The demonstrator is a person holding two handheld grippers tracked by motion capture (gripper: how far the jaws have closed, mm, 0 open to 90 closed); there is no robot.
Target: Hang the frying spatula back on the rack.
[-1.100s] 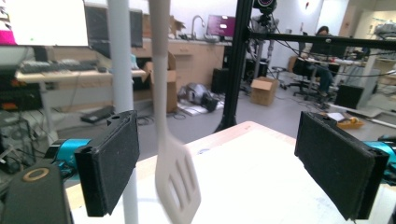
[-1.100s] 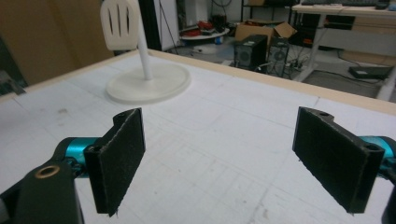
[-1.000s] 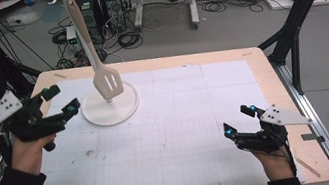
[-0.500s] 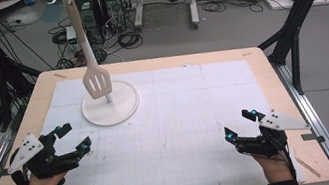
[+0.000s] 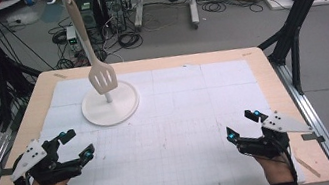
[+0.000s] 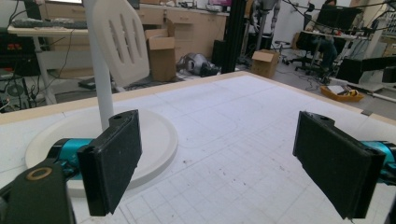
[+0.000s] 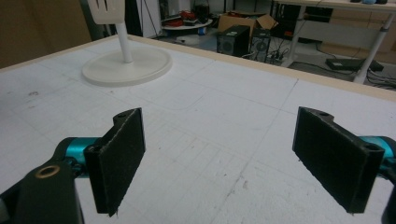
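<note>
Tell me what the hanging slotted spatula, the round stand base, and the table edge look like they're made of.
The cream slotted spatula looks like matte plastic or silicone: even colour, no grain or shine. The round off-white stand base with its post seems to be smooth moulded plastic or painted metal; the look leaves it open. The table's tan border looks like wood or plywood, pale and unvarnished.

A white mat (image 5: 182, 120) ruled with a faint grey grid is laid over the table (image 5: 272, 79), whose rim is pale wood. A cream-white stand (image 5: 110, 104) and a cream slotted spatula (image 5: 101, 77) are seen on it. Each claw, left (image 5: 74, 145) and right (image 5: 243, 125), is coloured black, with teal joints and a grey plate.
</note>
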